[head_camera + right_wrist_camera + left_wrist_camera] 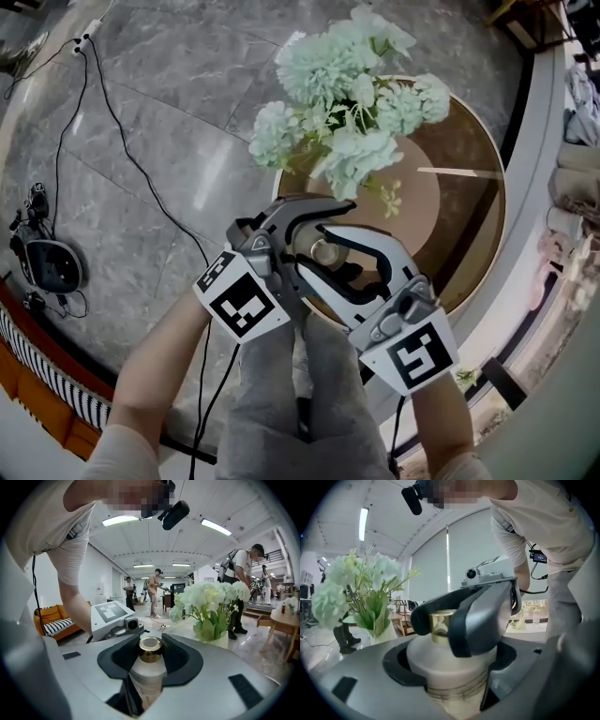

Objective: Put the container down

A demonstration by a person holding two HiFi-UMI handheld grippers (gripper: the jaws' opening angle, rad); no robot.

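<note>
The container (326,251) is a white bottle with a gold cap, held in the air over the near edge of a round brown table (469,187). My left gripper (314,239) comes in from the left and is shut on the bottle's body (440,660). The right gripper (345,267) comes in from the right and is shut on the same bottle (147,679). In the left gripper view one of the right gripper's padded fingers (478,620) lies against the gold cap (440,625). The bottle's base is hidden.
A vase of pale green flowers (347,103) stands on the table just beyond the bottle. Black cables (122,141) and a dark device (47,267) lie on the grey floor at left. An orange sofa (51,620) and several standing people (152,590) are farther off.
</note>
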